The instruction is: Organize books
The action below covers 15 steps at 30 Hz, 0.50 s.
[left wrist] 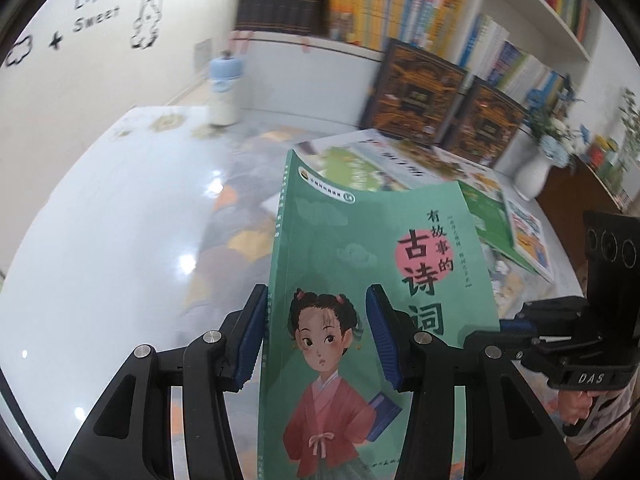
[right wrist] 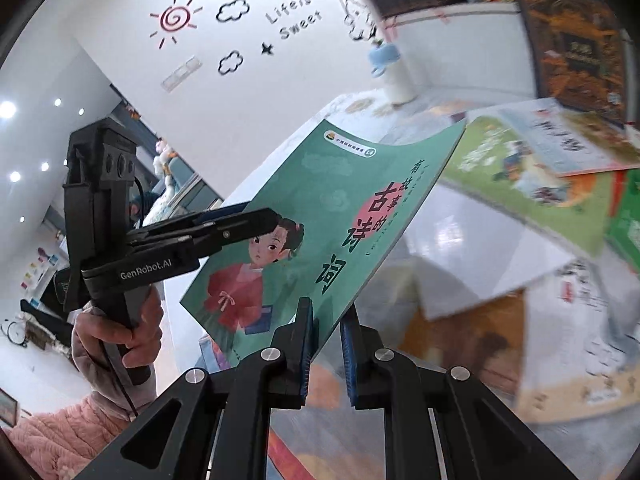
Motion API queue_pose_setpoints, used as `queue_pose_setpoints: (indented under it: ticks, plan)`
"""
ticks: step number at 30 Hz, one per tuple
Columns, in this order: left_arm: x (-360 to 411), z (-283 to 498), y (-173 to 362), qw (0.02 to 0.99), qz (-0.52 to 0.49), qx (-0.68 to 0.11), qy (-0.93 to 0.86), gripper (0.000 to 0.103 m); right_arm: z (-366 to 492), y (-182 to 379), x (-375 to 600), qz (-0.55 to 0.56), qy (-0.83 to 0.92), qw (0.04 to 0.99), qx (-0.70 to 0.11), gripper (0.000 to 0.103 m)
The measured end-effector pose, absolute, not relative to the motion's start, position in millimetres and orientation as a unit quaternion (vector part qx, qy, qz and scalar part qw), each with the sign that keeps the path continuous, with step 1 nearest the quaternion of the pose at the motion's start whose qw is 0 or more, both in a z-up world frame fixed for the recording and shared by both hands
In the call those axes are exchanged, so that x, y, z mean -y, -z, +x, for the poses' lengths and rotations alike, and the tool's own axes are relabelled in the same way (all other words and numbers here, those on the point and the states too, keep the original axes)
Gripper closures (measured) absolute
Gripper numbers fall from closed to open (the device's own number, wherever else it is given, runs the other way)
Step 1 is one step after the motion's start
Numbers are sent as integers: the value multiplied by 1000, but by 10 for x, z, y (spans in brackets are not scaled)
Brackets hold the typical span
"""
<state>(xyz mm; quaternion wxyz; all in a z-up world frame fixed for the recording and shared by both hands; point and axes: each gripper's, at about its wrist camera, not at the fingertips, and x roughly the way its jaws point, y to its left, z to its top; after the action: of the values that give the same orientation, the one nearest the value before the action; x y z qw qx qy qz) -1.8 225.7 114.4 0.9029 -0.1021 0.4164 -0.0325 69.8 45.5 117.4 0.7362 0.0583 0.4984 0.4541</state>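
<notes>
A green paperback [left wrist: 352,240] with a girl in a red robe on its cover hangs in the air above the table, held by both grippers. My left gripper [left wrist: 316,292] is shut on its spine side, one blue pad against the spine edge and the other over the cover. The right wrist view shows that gripper [right wrist: 272,216] clamped on the same green book [right wrist: 328,184] from the left. My right gripper [right wrist: 326,312] is shut on the book's lower edge, near the corner away from the spine. In the left wrist view it [left wrist: 500,326] reaches in from the right, partly hidden behind the cover.
Several picture books [right wrist: 520,184] lie scattered flat on the glossy table [left wrist: 120,220]. Two dark hardbacks [left wrist: 420,88] lean against a full bookshelf [left wrist: 400,4]. A white vase [left wrist: 532,176] stands at the right, a blue-capped bottle [left wrist: 224,88] at the far edge.
</notes>
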Motion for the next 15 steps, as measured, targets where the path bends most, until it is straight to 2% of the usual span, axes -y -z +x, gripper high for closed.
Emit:
queue_pose_setpoints:
  ticks: [15]
  plan:
    - [-2826, -49, -493, 873, -140, -467, -20, 56, 708, -505, -1217, 42, -466, 688, -554, 90]
